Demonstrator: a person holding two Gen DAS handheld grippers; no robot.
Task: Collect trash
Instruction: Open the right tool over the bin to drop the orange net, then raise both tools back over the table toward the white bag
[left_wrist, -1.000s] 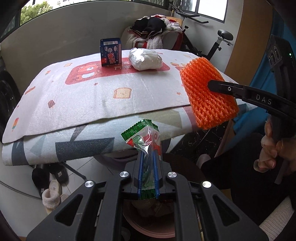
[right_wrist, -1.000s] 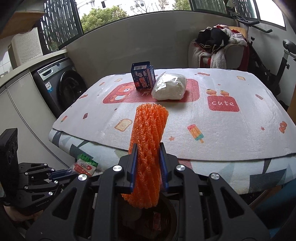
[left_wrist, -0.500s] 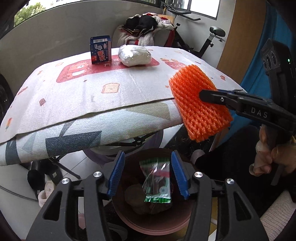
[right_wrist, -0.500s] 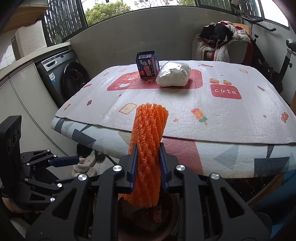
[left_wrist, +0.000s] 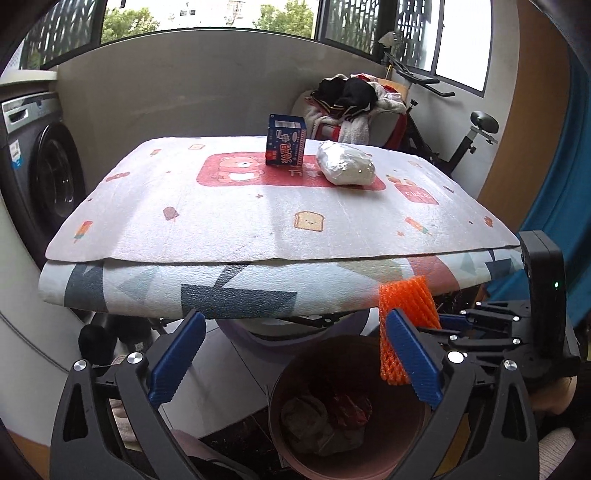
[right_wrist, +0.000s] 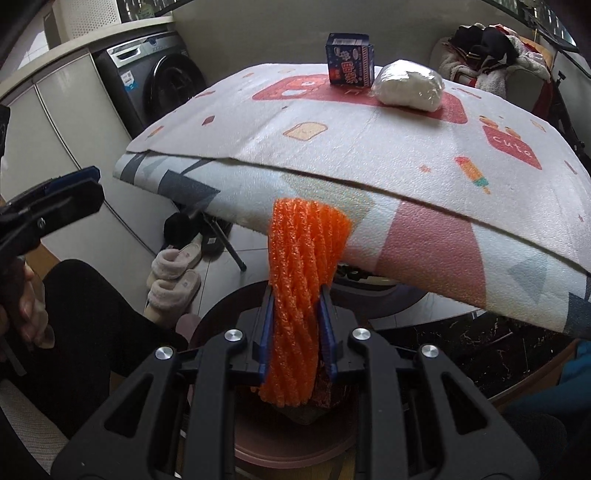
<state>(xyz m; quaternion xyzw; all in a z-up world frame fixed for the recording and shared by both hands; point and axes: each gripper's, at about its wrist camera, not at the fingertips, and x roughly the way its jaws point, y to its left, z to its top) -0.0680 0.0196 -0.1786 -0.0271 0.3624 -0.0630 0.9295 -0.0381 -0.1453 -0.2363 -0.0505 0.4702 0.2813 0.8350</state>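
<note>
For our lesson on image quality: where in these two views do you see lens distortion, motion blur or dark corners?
Left wrist view: fisheye bows the table edge; black vignette fills the corners; the orange foam net is slightly smeared. Right wrist view: the left gripper is motion-blurred, the table edge curves, and the corners are dark.

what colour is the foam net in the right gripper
Bright orange foam net, clearest in the right wrist view.

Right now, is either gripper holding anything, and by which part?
The right gripper is shut on the orange foam net, pinched around its lower half. The left gripper holds nothing; its jaws are opening, with nothing between them.
</note>
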